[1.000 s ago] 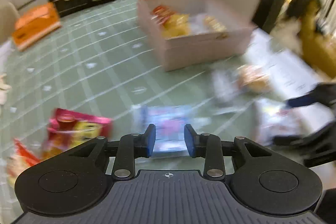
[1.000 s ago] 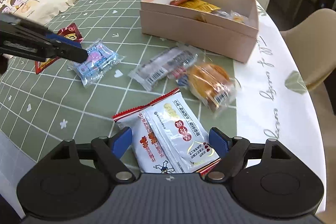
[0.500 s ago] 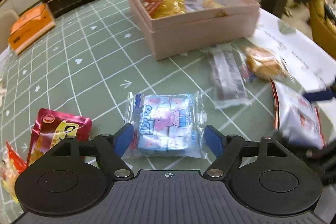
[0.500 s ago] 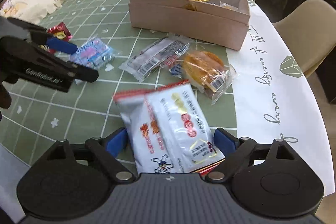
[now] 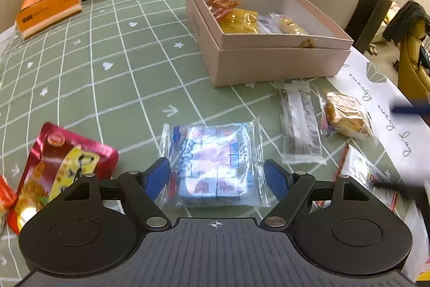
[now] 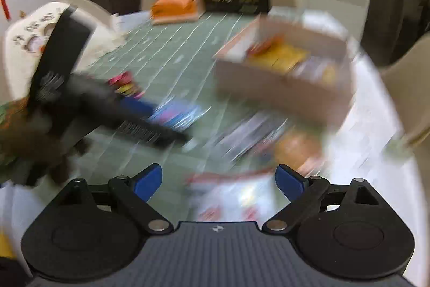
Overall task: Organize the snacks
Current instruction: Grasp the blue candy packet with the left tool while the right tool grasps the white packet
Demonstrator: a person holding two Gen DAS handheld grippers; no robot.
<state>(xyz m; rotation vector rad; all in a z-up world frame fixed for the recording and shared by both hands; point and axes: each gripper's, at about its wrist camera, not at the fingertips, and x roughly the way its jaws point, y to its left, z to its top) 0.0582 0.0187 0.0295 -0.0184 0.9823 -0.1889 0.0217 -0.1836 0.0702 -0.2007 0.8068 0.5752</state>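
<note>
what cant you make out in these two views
- Right wrist view: motion blur smears everything; whether the white packet is touched by the right gripper is unclear.
- Left wrist view: the near end of the blue packet is hidden by the left gripper.
- Left wrist view: the red packet is partly covered by the gripper body.
- Left wrist view: snacks low in the box are hidden by its near wall.

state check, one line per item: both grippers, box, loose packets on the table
left gripper: open, astride the blue packet, pads off it
right gripper: open, white packet between the fingers, view blurred
pink box: lidless, a few snacks inside, room left
blue packet: flat on the table, sealed
red packet: lying on the table
grey bar: wrapped, on the table
bun: wrapped, beside the bar
white packet: on the table
</note>
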